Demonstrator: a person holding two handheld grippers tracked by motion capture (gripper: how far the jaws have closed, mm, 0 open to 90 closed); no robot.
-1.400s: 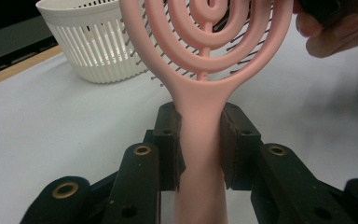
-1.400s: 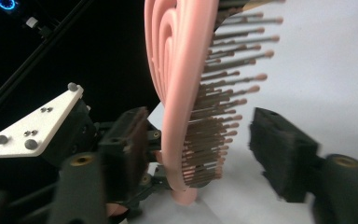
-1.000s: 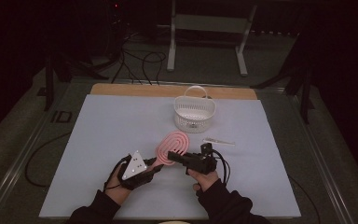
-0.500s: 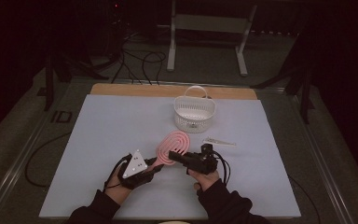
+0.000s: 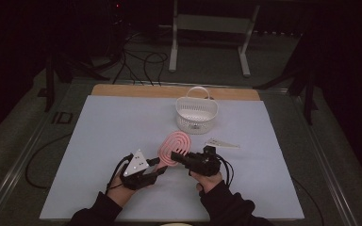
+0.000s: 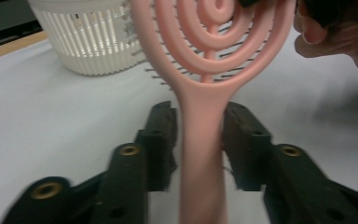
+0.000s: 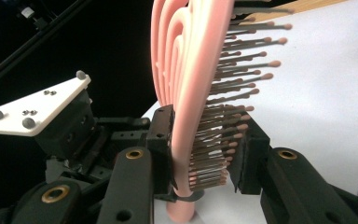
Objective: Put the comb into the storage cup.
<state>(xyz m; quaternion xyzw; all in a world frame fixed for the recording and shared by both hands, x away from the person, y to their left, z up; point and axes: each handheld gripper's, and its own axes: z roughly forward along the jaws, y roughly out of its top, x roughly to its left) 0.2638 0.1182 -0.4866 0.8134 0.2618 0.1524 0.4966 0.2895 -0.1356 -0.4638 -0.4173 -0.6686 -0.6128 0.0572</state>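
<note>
The left gripper [image 6: 200, 140] has just been opening its jaws, so they now stand a little apart with the handle of the pink plastic hairbrush with a ringed oval head [image 6: 205, 93] running up between them, a sliver of gap on each side; judging by that, the left is letting go and the brush is passing over to the other hand. The right gripper [image 7: 205, 154] has its jaws clamped on the brush's head, one on the smooth back, the other against the bristles, holding it above the bench [image 5: 99, 141].

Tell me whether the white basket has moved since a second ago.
No. The white basket sits at the same spot by the wooden strip at the table's far edge.
</note>
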